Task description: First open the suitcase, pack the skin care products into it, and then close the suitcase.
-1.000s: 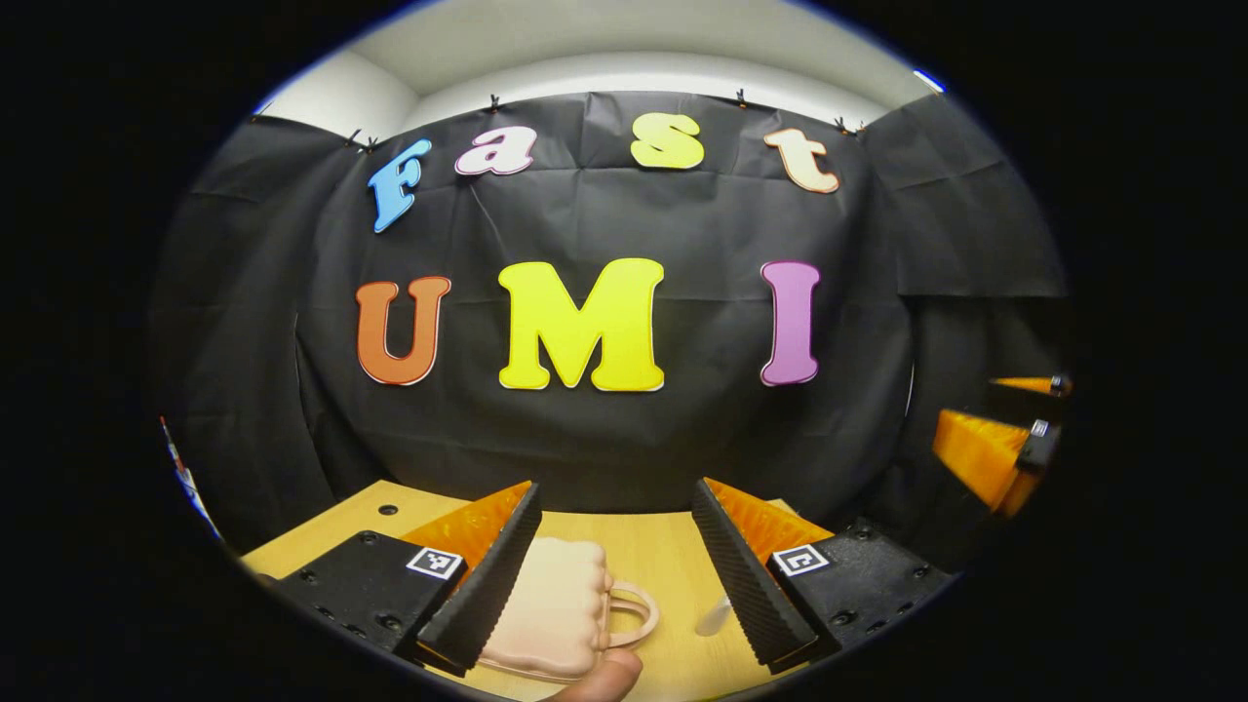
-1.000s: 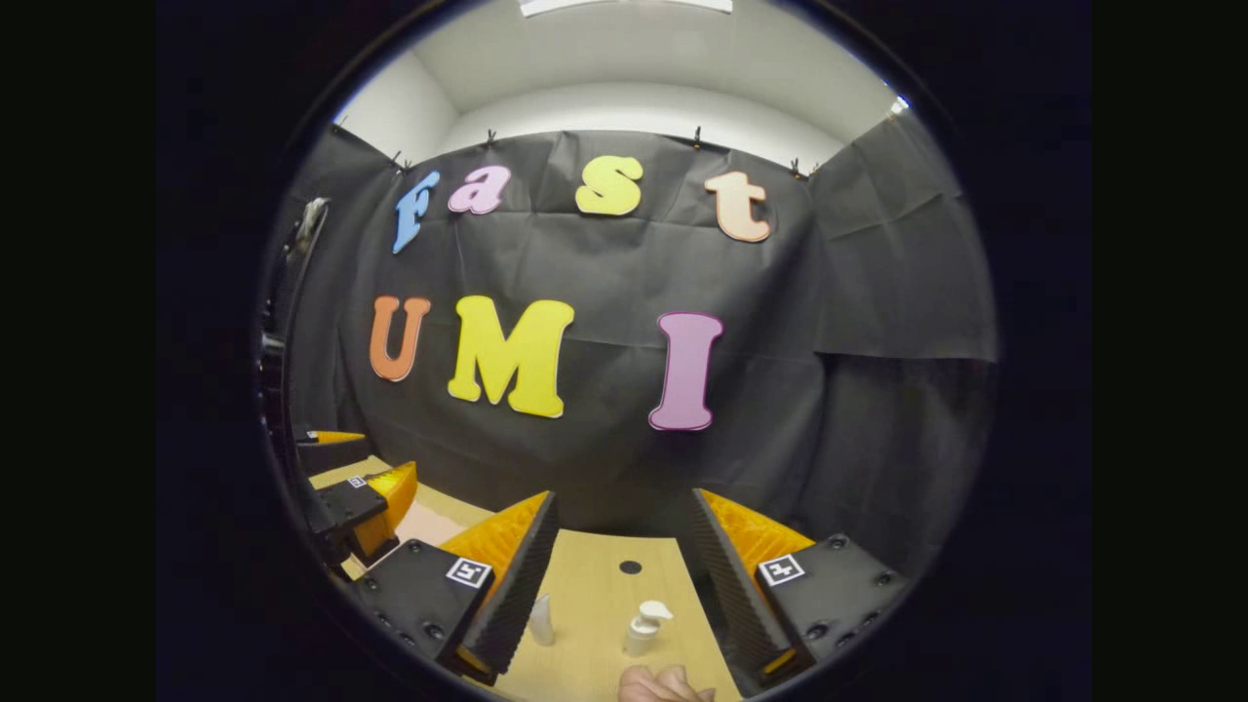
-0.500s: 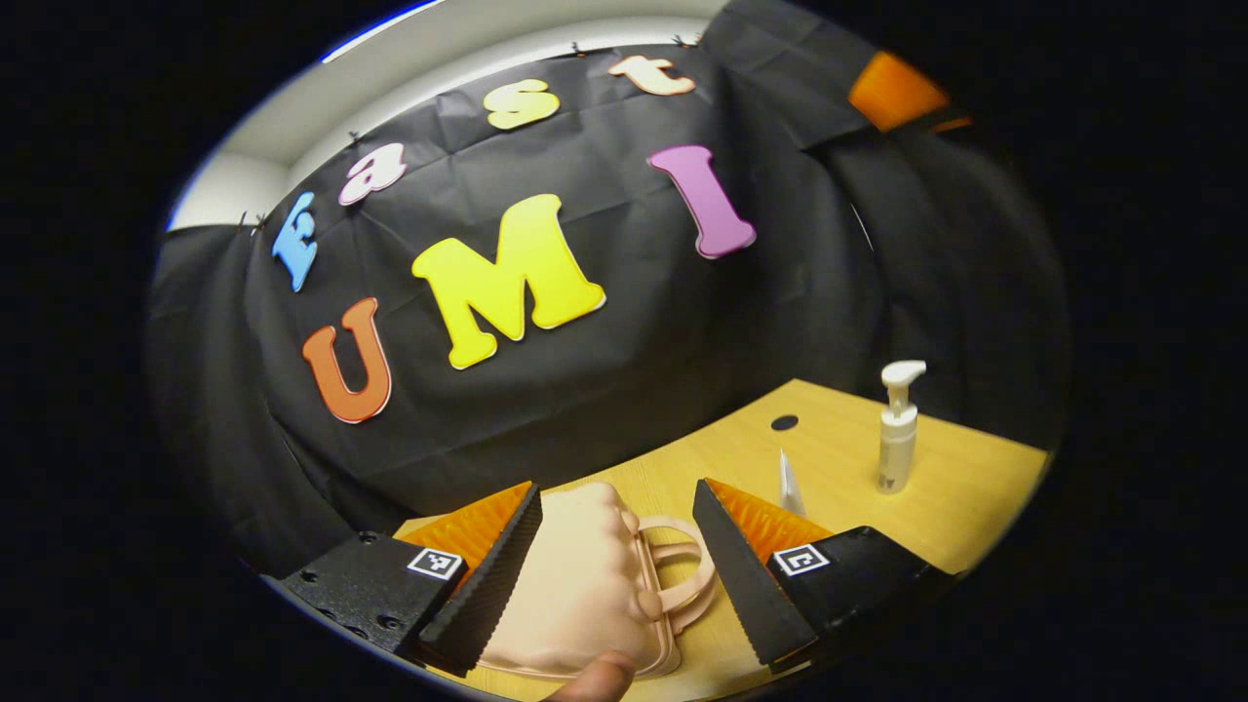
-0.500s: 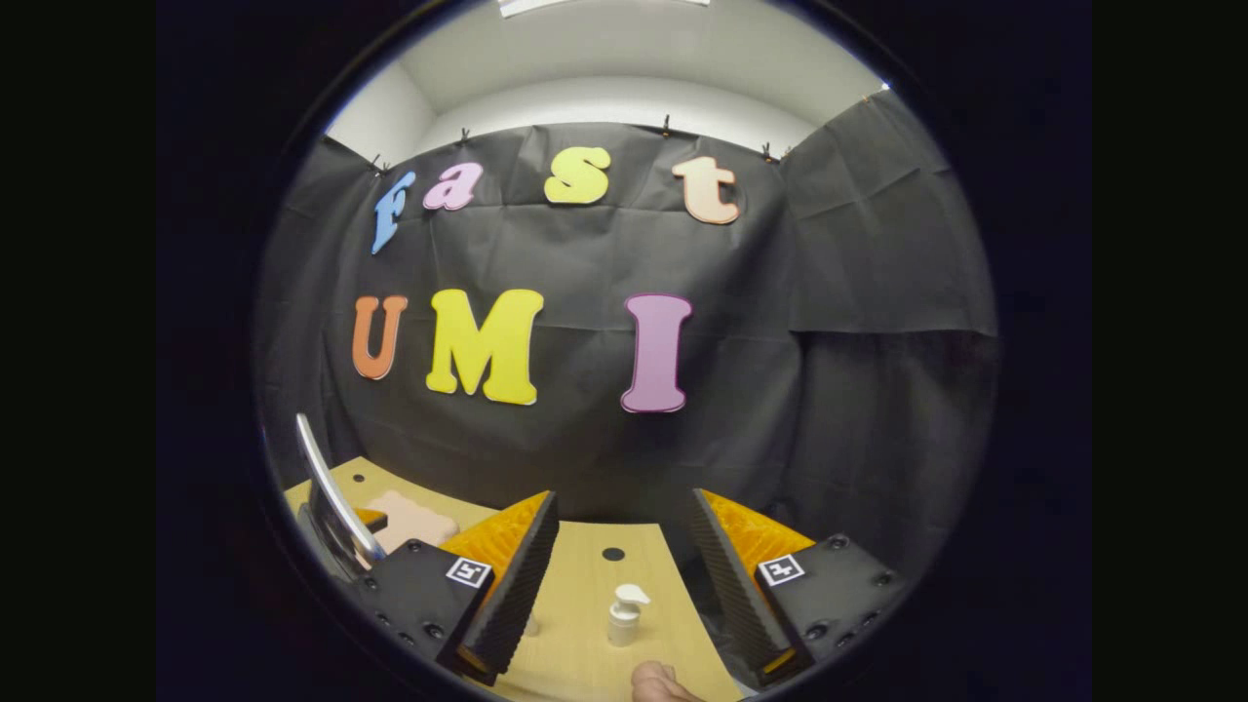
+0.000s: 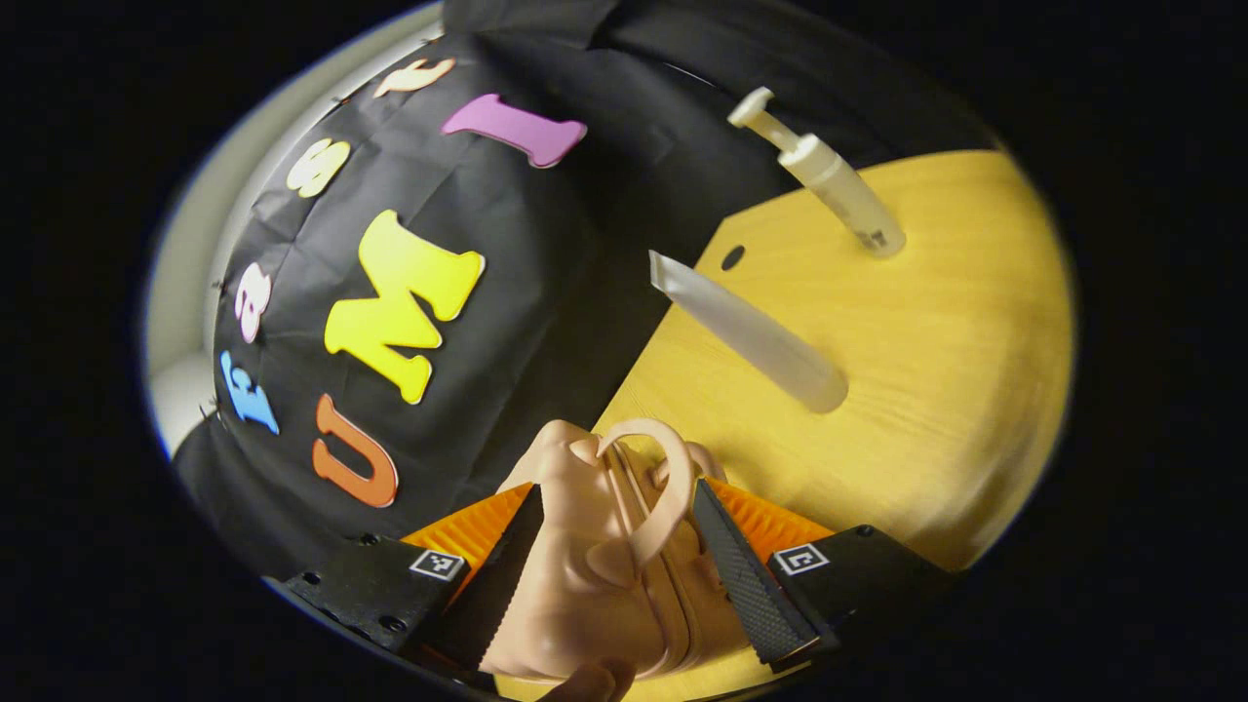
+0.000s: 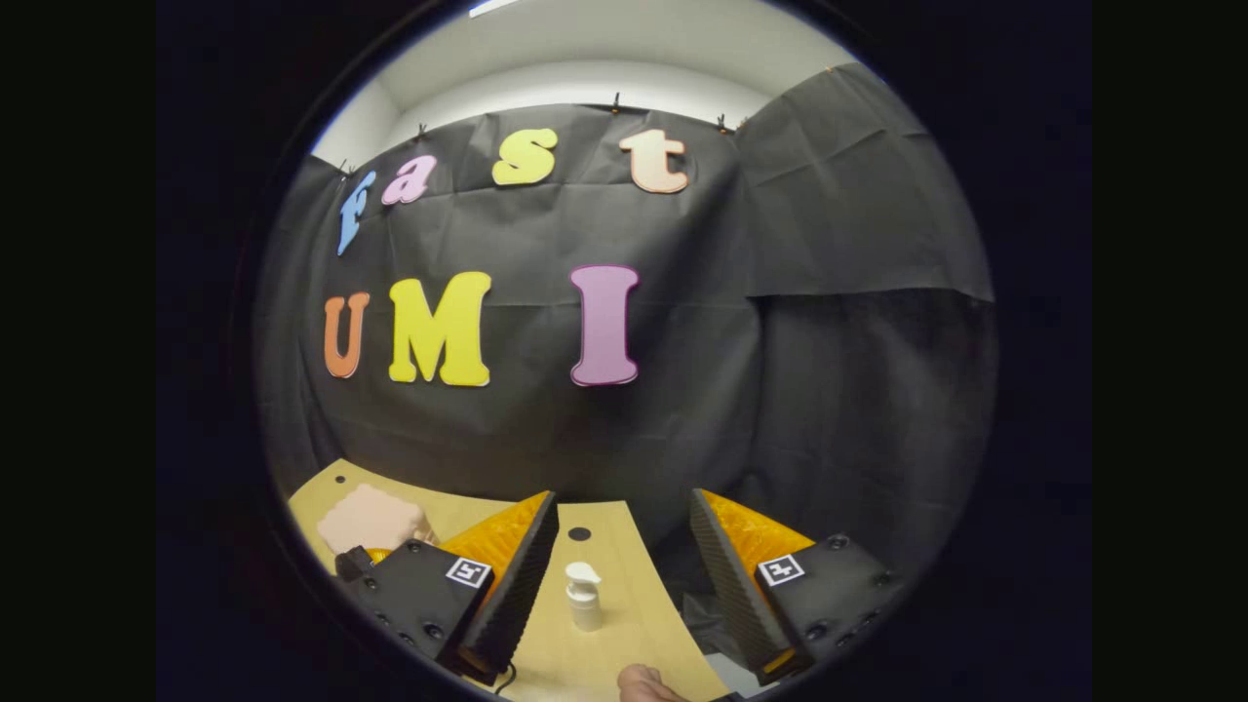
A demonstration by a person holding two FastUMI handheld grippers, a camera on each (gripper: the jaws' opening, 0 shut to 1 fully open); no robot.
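In the left gripper view, the left gripper [image 5: 614, 575] sits at six o'clock with its jaws spread around the pink suitcase [image 5: 595, 575]. The case lies between the fingers, but whether both press on it cannot be told. Its looped handle [image 5: 663, 487] arches up at about twelve o'clock from the case body. A fingertip [image 5: 585, 682] shows at the very bottom edge. Beyond the case, the wooden table [image 5: 926, 390] runs out toward three o'clock with bare surface around it. A white tube [image 5: 751, 336] stands farther off at about one o'clock, and a pump bottle [image 5: 829, 180] stands beyond it, near the table's far edge where the black cloth wall begins. The two are well apart.

In the right gripper view, the right gripper [image 6: 624, 585] has its jaws spread wide and holds nothing. The pump bottle [image 6: 583, 597] stands on the table between its fingers, touching neither. The suitcase [image 6: 370, 519] lies at nine o'clock near the table's left edge.
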